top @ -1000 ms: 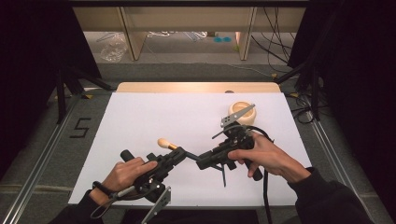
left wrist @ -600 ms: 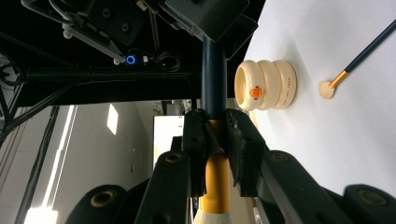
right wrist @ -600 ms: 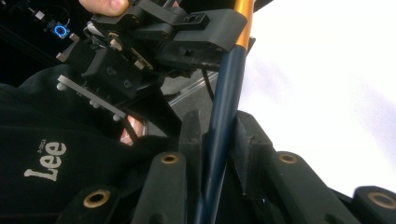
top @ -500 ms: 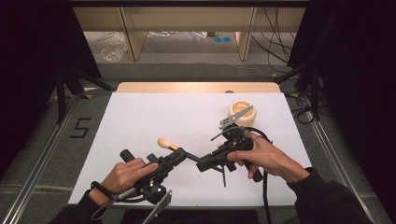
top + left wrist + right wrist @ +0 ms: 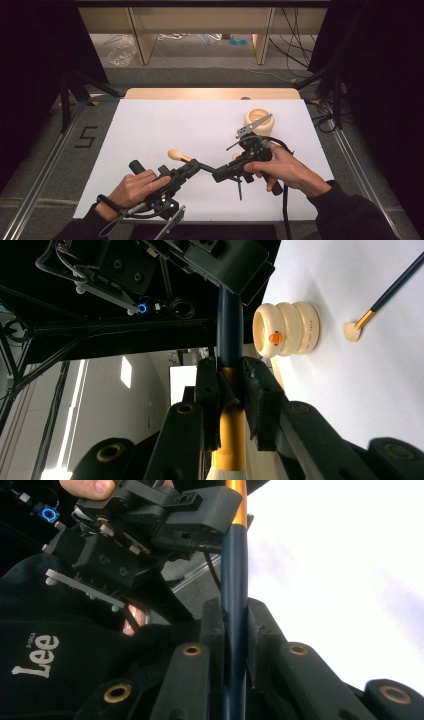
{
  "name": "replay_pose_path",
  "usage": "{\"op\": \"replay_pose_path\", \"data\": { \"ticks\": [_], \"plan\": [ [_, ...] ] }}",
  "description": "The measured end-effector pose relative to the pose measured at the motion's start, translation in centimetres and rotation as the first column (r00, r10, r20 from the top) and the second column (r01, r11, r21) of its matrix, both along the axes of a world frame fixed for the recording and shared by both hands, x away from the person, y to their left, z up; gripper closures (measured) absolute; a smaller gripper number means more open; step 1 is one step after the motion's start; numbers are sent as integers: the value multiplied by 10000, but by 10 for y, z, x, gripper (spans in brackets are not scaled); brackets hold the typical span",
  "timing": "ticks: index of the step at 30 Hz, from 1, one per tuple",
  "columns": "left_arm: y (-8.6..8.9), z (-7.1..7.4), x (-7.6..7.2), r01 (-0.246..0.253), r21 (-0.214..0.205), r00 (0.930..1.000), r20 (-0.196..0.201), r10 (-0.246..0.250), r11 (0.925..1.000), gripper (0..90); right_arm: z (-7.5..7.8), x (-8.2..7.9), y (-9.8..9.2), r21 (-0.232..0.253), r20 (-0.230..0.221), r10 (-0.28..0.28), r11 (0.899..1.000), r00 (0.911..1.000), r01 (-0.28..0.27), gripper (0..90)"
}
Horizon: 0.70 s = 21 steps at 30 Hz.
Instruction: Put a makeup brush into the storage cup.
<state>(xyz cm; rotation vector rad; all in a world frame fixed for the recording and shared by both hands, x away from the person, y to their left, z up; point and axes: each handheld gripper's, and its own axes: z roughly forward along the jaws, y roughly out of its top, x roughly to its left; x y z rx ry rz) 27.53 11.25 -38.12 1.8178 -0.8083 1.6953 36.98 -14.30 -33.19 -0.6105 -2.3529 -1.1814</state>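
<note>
Clamping one brush [image 5: 197, 163], both tongs [image 5: 200, 165] [image 5: 216, 176] closed

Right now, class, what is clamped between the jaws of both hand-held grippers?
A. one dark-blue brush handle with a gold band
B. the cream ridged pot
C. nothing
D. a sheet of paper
A: the left hand-held gripper and the right hand-held gripper each pinch the same brush, while the pot stands apart.

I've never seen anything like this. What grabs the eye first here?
Two hand-held tongs meet near the front of the white table, both clamped on one makeup brush with a dark blue handle and gold collar. The left tongs grip the gold collar; the right tongs, whose jaws have just been closing, grip the handle. Farther right stands a cream ribbed cup, and a second brush lies on the table.
</note>
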Motion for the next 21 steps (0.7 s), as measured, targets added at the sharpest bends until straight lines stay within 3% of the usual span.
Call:
{"op": "replay_pose_path", "data": {
  "ticks": [9, 21],
  "plan": [
    [-1, -2, 3, -187, -163, 9994, -297, 182, 9997, 779, 0, 1, 1, -208, 621, -195, 9996, 9979, 208, 812],
    [0, -2, 7, -491, -225, 9980, -409, 482, 9985, 766, -3, 2, 0, 46, 688, -138, 9999, 9975, 136, 813]
  ]
}}
